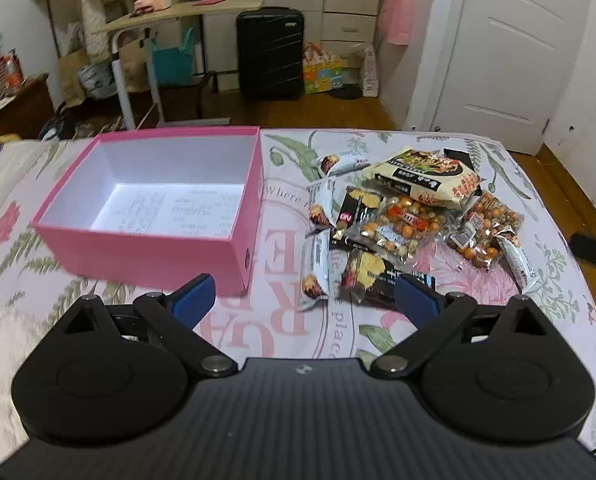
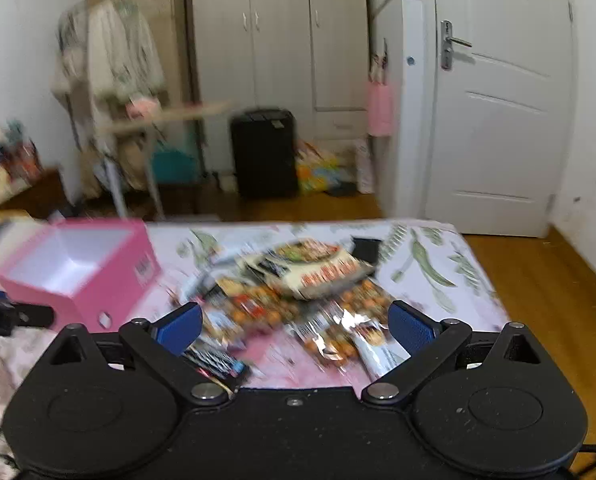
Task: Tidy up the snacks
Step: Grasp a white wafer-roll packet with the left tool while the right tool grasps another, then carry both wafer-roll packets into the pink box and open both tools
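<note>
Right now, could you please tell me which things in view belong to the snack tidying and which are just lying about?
Part of the job:
- open pink cardboard box with white inside
- large cream noodle packet
- clear bags of orange coated nuts
- small white-wrapped snack bars
- black-wrapped cake packets

Just lying about:
- black hard-shell suitcase
- pink paper bag hanging by the door
- wooden side table

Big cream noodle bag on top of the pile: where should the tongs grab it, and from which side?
Probably the large cream bag's near sealed edge, approached from the near right with the right tongs. It lies flat, tilted atop the nut packets, so that edge is raised and free.
</note>
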The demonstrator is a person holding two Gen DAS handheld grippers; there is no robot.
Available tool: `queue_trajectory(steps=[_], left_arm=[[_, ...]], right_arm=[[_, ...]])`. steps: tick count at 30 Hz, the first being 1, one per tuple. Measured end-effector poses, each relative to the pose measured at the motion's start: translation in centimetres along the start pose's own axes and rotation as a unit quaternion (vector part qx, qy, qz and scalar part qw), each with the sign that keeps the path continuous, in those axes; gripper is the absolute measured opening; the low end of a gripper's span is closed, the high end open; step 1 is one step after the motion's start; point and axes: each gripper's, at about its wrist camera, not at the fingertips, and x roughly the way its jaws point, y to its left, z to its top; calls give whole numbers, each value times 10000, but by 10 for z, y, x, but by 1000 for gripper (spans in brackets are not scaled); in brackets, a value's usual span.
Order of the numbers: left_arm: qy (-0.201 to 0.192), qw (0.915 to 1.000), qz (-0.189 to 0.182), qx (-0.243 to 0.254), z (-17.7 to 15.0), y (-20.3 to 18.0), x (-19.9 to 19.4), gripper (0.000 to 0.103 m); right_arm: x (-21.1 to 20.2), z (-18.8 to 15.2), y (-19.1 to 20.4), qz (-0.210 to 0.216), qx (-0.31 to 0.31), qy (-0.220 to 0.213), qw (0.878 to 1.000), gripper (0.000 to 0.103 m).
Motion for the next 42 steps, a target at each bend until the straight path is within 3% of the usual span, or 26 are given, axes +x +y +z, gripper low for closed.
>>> queue_trajectory(steps=[3, 5, 11, 15, 17, 20, 22, 23, 24, 25, 26, 28, 30, 33, 39, 42], left_arm=[[-103, 9998, 32, 153, 7, 0, 9, 97], [-161, 9996, -90, 218, 11, -1, 19, 93], [192, 9980, -306, 515, 11, -12, 77, 69], [539, 9953, -511, 627, 5, -21, 125, 54], [636, 9946, -564, 597, 2, -24, 148, 52], [615, 9942, -102, 877, -2, -34, 172, 50], [538, 9951, -64, 831, -3, -34, 179, 50], [552, 9951, 10, 826, -4, -34, 184, 50], [612, 9945, 77, 846, -4, -34, 188, 50], [753, 9937, 39, 827, -5, -33, 193, 49], [904, 9931, -73, 737, -5, -30, 197, 47], [1062, 9931, -176, 468, -7, -23, 202, 38], [1086, 9925, -129, 537, -8, -22, 203, 28], [1111, 9920, -100, 586, -7, -23, 203, 23], [1100, 9927, -261, 432, -6, -20, 189, 23], [997, 9938, -315, 372, -7, -18, 173, 23]], right_arm=[[7, 0, -15, 394, -25, -20, 9992, 101], [25, -6, -25, 351, -56, 131, 9993, 100], [89, -38, -66, 369, 25, 755, 9965, 76], [120, -55, -83, 331, -241, 909, 9950, 71], [134, -62, -89, 260, -431, 900, 9947, 71], [153, -70, -98, 246, -496, 1014, 9933, 71], [163, -71, -105, 307, -368, 1074, 9931, 71], [168, -73, -107, 299, -348, 1105, 9928, 66], [171, -73, -107, 270, -337, 1148, 9925, 46], [172, -73, -107, 266, -309, 1205, 9919, 36], [171, -73, -106, 259, -248, 1199, 9921, 34], [167, -72, -103, 242, -103, 1104, 9935, 33], [161, -70, -98, 214, 32, 1057, 9942, 32], [151, -65, -87, 352, 241, 1030, 9938, 32], [138, -58, -53, 594, 286, 1281, 9896, 32], [133, -58, -39, 920, 431, 1383, 9852, 32]])
